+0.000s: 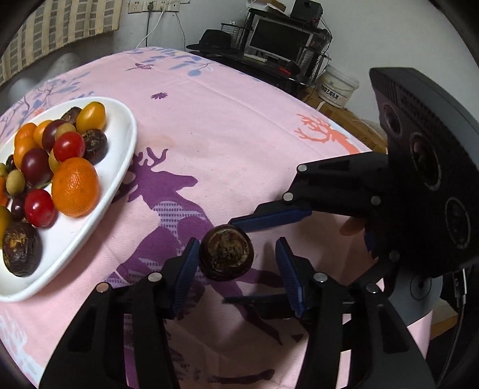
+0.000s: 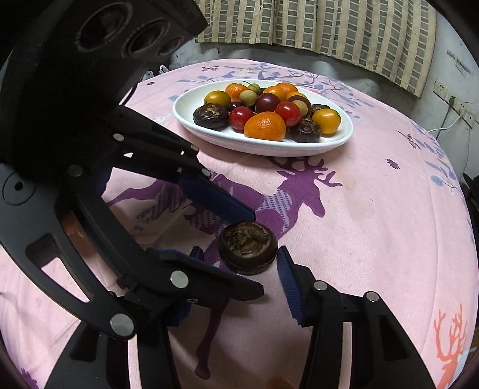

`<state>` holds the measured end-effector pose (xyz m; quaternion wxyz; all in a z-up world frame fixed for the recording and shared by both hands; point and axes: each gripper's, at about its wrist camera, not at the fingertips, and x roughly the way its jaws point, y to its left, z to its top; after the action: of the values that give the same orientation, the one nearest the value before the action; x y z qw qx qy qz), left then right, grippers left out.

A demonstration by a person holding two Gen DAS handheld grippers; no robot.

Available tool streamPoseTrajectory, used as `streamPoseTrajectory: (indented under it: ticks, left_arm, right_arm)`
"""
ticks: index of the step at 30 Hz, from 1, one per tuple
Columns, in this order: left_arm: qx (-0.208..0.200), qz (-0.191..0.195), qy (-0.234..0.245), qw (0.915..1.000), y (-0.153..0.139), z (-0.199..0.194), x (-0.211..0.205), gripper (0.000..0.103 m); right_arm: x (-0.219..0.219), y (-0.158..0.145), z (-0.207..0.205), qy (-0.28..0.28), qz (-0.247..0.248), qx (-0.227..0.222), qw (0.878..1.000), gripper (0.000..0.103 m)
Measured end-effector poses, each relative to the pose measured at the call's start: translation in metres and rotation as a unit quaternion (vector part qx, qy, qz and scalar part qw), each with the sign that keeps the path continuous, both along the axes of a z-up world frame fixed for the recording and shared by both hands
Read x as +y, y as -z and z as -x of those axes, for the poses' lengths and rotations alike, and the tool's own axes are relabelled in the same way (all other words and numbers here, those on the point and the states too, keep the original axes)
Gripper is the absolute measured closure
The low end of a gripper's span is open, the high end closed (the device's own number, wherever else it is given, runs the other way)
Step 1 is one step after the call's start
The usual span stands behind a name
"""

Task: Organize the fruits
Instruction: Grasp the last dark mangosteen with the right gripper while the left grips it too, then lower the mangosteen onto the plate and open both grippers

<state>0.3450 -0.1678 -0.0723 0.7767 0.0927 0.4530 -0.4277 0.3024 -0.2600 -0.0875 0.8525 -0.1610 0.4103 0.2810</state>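
Observation:
A dark brown water chestnut (image 1: 226, 252) lies on the pink tablecloth, apart from the plate; it also shows in the right wrist view (image 2: 248, 251). My left gripper (image 1: 238, 269) is open, its blue pads on either side of the chestnut, not touching. My right gripper (image 2: 238, 270) is open too, its fingers also around the chestnut; in the left wrist view it reaches in from the right (image 1: 239, 260). A white oval plate (image 1: 119, 167) holds several fruits: an orange (image 1: 74, 187), cherry tomatoes, longans, more chestnuts. The plate also shows in the right wrist view (image 2: 269, 146).
The pink cloth with a purple deer print (image 2: 299, 185) covers the round table. Beyond the table's far edge stand a black monitor stand (image 1: 278, 39) and a white bucket (image 1: 336, 85). A striped curtain (image 2: 329, 27) hangs behind the plate.

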Motion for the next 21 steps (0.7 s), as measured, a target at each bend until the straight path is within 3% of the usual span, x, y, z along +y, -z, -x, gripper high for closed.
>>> streamPoseTrajectory:
  ticks: [2,5,8,11,21]
  left_arm:
    - [0.011,0.007,0.001,0.9999,0.003,-0.002,0.001,0.052]
    - [0.021,0.009,-0.009,0.9997,0.006,-0.008,0.005,0.066]
    - [0.032,0.012,-0.017,0.9993,0.006,-0.01,0.005,0.066]
    - [0.009,-0.006,-0.019,0.9998,0.005,-0.003,-0.002,0.066]
    - [0.047,0.024,-0.058,0.9969,0.0,-0.005,0.009,0.066]
  right_arm:
    - [0.0,0.0,0.0,-0.001,0.002,-0.002,1.0,0.051]
    - [-0.001,-0.002,0.003,-0.001,0.004,-0.007,1.0,0.051]
    - [0.0,-0.002,0.001,0.001,0.003,-0.009,1.0,0.051]
    - [0.002,-0.001,0.0,0.003,0.006,-0.007,1.0,0.051]
    - [0.011,-0.013,0.011,0.023,0.021,-0.041,0.999,0.061]
